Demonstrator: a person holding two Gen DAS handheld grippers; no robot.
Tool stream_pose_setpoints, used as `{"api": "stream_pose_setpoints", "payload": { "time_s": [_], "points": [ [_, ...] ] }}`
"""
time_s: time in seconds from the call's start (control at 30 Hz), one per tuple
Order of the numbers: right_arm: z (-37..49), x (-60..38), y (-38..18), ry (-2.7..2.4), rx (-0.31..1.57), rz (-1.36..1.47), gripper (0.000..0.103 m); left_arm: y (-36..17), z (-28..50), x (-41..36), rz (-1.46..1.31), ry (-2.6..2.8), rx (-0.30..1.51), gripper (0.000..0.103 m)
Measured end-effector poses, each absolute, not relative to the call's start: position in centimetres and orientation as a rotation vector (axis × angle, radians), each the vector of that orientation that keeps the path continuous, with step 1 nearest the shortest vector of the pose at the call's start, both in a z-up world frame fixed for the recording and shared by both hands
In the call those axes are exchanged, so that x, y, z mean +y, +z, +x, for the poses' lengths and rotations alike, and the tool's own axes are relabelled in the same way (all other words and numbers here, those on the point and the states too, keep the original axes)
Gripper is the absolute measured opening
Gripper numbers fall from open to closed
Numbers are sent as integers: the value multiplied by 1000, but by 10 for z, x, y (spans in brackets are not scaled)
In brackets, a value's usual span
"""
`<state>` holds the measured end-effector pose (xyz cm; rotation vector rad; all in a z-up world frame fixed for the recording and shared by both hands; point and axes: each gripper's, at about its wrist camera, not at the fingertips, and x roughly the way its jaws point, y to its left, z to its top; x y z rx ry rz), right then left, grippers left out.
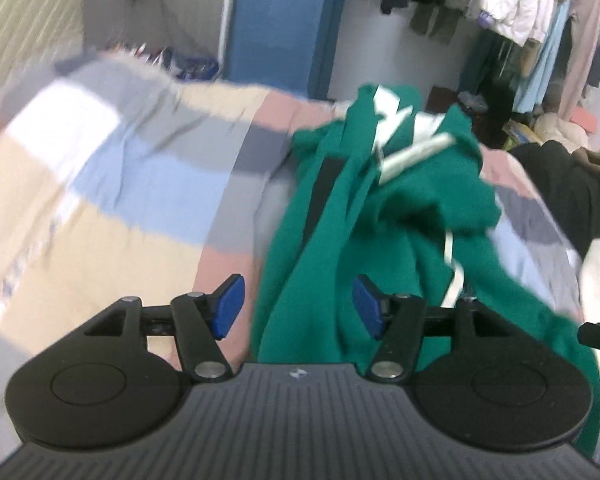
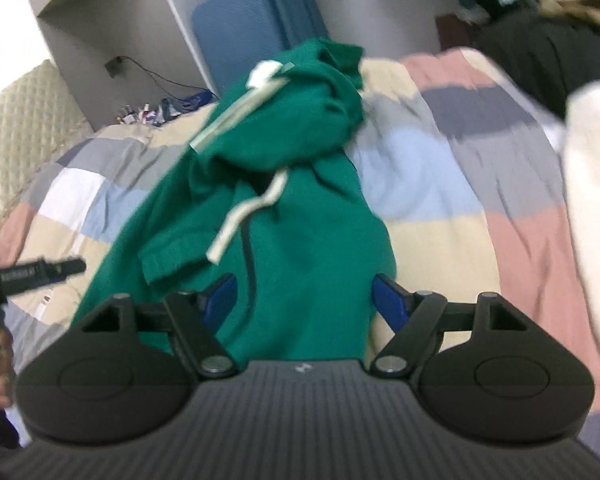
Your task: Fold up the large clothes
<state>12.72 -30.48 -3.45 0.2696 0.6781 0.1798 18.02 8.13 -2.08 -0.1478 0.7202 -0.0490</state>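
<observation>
A green hooded garment [image 1: 400,216] with white drawstrings lies crumpled in a long heap on a bed; it also shows in the right wrist view [image 2: 300,216]. My left gripper [image 1: 298,306] is open, its blue pads [image 1: 230,306] wide apart above the near end of the garment. My right gripper [image 2: 304,304] is open too, with its jaws on either side of the garment's near end, and the green cloth lies between them. Whether the pads touch the cloth cannot be told. Both views are blurred.
The bed has a patchwork cover [image 1: 120,168] in pink, cream, blue and grey. A dark coat [image 1: 572,184] and a white item [image 2: 592,184] lie at the bed's right. Hanging clothes [image 1: 540,8] and a blue board [image 1: 278,28] stand behind. The other gripper [image 2: 28,272] shows at the left.
</observation>
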Motion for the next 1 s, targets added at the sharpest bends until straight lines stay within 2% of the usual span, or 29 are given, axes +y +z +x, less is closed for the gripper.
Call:
{"api": "stream_pose_setpoints", "payload": {
  "time_s": [0.17,0.3,0.67,1.0],
  "points": [
    [173,-294,-6,229,617,217,76,10,253,71,-130,-94,682,69],
    [221,-284,-2,278,613,224,76,13,325,62,-134,-133,691,70],
    [334,-226,-61,414,646,115,76,-42,529,30,-115,-267,765,70],
    [366,-201,-112,458,764,-17,78,-81,632,-14,-101,-407,840,67]
  ]
}}
